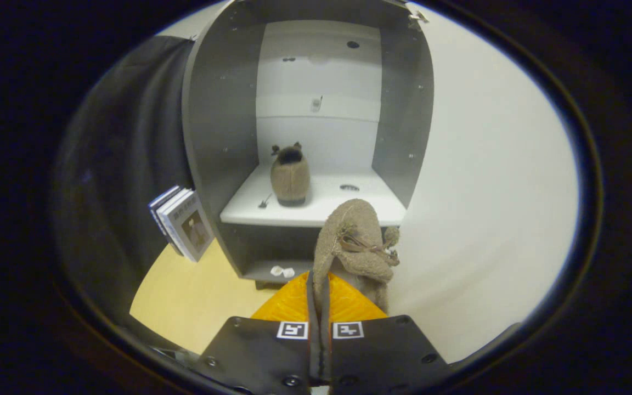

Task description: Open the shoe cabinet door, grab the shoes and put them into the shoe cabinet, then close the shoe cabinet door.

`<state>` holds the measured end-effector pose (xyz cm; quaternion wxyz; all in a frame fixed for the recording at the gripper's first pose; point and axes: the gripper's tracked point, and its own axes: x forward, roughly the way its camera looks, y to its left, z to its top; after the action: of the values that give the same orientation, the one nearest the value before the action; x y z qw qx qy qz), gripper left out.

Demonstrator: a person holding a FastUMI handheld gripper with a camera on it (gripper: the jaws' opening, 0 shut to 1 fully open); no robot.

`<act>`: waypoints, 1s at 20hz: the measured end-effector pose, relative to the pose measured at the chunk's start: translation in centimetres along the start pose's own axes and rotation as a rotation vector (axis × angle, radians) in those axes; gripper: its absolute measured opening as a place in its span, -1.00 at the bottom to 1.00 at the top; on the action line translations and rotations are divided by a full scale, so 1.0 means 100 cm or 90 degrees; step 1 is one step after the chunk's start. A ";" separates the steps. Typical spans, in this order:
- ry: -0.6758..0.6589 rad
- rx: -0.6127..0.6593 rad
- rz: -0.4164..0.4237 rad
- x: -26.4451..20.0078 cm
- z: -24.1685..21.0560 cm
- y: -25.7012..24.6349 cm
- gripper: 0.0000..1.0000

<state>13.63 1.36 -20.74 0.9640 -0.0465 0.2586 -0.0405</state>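
The shoe cabinet (pixel 212 137) stands open ahead of me, with grey side walls and a white shelf (pixel 321 211). One tan fuzzy shoe (pixel 290 178) sits upright on that shelf, towards its left. My gripper (pixel 319 299) is shut on the second tan shoe (pixel 354 241), pinching its edge between the fingers. This shoe hangs just in front of the shelf's front edge, to the right of the first one. The cabinet door (pixel 486 175) is a large white panel swung open on the right.
Several books (pixel 181 222) lean against the cabinet's left outer wall on the yellow floor (pixel 195 296). A lower grey shelf (pixel 272 271) holds small white bits. Dark cloth hangs on the left.
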 end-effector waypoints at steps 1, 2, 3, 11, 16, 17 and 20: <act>-0.011 0.000 -0.010 0.009 0.017 -0.001 -0.95; -0.023 -0.001 -0.022 0.018 0.034 -0.004 -0.95; -0.032 0.002 -0.037 0.030 0.052 -0.008 -0.95; -0.031 0.003 -0.110 0.144 0.134 -0.034 -0.95; 0.019 0.004 -0.094 0.204 0.122 -0.035 -0.95; 0.020 -0.008 -0.090 0.211 0.121 -0.032 -0.95; 0.042 -0.024 -0.071 0.226 0.114 -0.023 -0.95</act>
<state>38.70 -2.39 -21.83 0.9502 -0.0777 0.2877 -0.0908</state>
